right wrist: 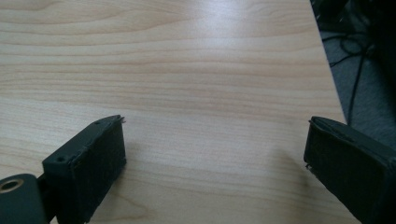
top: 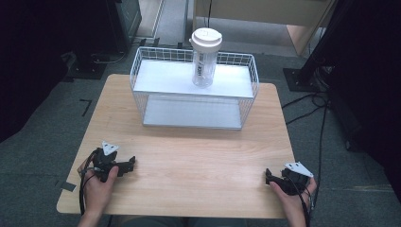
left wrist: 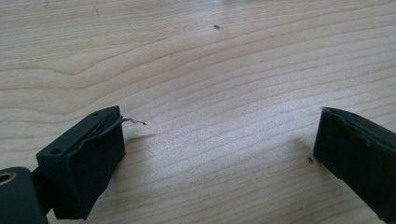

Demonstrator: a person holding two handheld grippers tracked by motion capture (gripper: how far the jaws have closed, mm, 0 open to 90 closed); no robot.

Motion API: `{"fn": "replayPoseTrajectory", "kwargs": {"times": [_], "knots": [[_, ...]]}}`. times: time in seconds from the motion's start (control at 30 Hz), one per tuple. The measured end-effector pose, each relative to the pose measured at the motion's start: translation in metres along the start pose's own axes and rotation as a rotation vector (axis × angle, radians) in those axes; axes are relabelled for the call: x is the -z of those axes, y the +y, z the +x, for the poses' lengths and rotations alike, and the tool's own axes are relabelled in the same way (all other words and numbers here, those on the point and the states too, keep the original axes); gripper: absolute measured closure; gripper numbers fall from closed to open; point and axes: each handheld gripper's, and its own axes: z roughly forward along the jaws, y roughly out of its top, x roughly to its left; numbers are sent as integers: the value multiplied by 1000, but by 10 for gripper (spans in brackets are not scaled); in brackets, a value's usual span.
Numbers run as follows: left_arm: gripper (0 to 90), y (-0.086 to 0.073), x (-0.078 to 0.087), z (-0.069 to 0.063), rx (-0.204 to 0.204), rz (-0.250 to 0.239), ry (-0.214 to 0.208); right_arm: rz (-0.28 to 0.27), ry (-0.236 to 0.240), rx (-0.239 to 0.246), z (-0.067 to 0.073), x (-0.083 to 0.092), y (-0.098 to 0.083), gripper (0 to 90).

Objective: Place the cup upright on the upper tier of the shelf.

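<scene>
The bottle point(top: 205, 56) stands on the wire rack point(top: 142, 71), untouched; both the left gripper point(top: 132, 163) and the right gripper point(top: 268, 176) are held wide, empty, well short of the rack.

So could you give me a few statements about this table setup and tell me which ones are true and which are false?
1. The bottle stands upright on the top shelf of the wire basket. True.
2. The bottle has no lid. False: a white lid caps it.
3. The left gripper is open with nothing between its jaws. True.
4. The right gripper is clamped on the bottle. False: its jaws stand apart over bare wood, far from the bottle.
5. The basket sits at the near edge of the table, between the hands. False: it sits at the far side, and the hands are at the near corners.
</scene>
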Motion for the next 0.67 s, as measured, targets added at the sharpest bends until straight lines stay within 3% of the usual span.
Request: {"fn": "replayPoseTrajectory", "kwargs": {"times": [0.07,0.47,0.67], "knots": [[25,0,0,0,0,0,0,11,23,-25,-3,-1,1,51],[24,0,0,0,0,0,0,14,25,-21,-2,-1,1,50],[24,0,0,0,0,0,0,16,-12,-48,1,-4,3,31]]}}
